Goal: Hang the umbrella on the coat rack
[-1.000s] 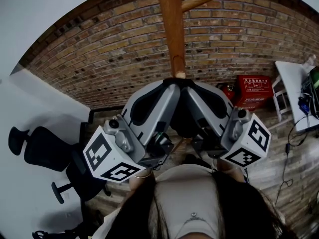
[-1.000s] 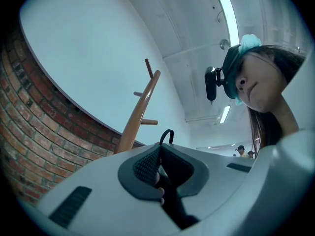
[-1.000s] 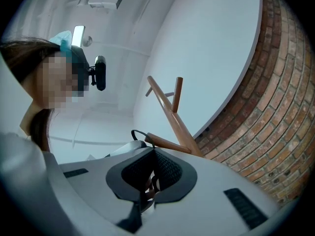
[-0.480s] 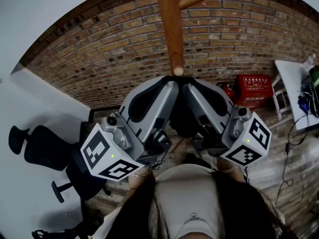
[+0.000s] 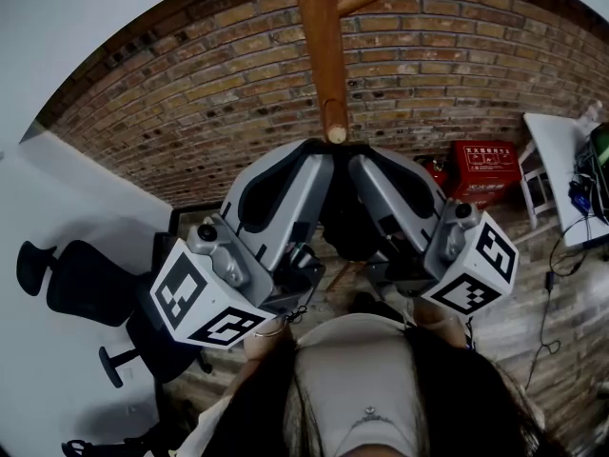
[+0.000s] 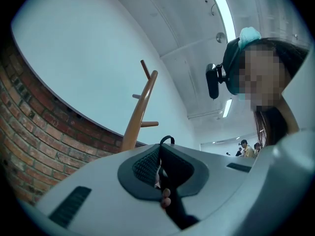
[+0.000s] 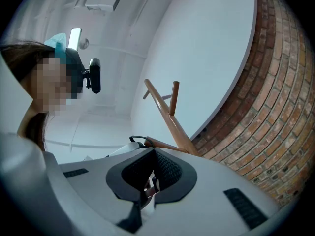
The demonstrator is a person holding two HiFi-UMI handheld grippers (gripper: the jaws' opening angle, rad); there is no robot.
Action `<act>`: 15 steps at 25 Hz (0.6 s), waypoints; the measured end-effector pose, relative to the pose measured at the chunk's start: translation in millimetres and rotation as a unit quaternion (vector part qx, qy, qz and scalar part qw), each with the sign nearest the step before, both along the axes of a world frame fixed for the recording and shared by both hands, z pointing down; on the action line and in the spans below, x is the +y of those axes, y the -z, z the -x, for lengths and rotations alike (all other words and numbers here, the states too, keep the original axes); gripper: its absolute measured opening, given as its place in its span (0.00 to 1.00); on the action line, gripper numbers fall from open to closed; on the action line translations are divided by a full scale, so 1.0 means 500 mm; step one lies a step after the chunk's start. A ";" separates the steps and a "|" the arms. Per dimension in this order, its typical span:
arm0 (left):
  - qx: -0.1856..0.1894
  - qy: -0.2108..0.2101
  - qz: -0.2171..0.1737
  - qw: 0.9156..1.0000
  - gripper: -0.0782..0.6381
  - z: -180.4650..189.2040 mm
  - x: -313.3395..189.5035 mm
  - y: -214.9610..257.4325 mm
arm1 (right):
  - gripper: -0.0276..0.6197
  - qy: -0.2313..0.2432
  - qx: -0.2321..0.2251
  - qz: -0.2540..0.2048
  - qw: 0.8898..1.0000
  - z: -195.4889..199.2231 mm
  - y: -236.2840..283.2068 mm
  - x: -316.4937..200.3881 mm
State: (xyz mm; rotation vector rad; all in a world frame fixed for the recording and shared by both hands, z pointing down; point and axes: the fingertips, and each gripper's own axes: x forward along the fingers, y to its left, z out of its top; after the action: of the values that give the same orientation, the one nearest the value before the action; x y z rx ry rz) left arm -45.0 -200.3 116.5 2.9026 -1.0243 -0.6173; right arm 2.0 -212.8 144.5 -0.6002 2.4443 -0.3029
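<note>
Black folded umbrella (image 5: 341, 219) is up high, top just under the rounded end (image 5: 334, 134) of the coat rack (image 5: 318, 46). Left gripper (image 6: 161, 173) jaws are clamped on it, right gripper (image 7: 146, 176) likewise. Strap loop (image 7: 137, 139) sits at a peg tip (I can't tell if it's hooked). Brick wall (image 5: 190, 112) behind.

Coat rack pole (image 5: 319, 36) dead ahead, peg tip (image 5: 334, 133) right over jaw noses. Left gripper (image 5: 319, 157) and right gripper (image 5: 359, 162) squeezed together, both clamped on umbrella (image 5: 344, 231), no gap between. Open air either side of pole, brick wall (image 5: 190, 112) behind.
</note>
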 end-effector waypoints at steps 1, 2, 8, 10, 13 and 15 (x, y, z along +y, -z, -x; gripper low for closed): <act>-0.002 0.002 -0.002 1.000 0.12 0.000 0.000 0.001 | 0.10 0.000 0.001 -0.001 1.000 0.000 0.000 0.000; -0.004 0.004 -0.004 1.000 0.12 -0.001 -0.001 0.001 | 0.10 0.001 0.001 -0.001 1.000 0.000 -0.001 -0.001; -0.013 0.013 -0.003 1.000 0.12 0.001 -0.011 -0.002 | 0.10 0.009 0.002 0.000 1.000 0.002 -0.004 -0.007; -0.014 0.015 -0.003 1.000 0.12 0.003 -0.013 -0.003 | 0.10 0.015 0.002 0.002 1.000 0.005 -0.007 -0.010; -0.016 0.017 -0.002 1.000 0.12 0.006 -0.017 -0.006 | 0.10 0.023 -0.001 0.005 1.000 0.009 -0.009 -0.015; -0.018 0.017 -0.002 1.000 0.12 0.008 -0.019 -0.007 | 0.10 0.028 -0.003 0.006 1.000 0.009 -0.010 -0.017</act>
State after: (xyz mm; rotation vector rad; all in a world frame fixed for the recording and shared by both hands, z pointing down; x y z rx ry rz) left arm -48.9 -210.0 120.1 2.9154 -1.0810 -0.5712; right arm -2.5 -221.5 149.3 -0.5368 2.4576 -0.3414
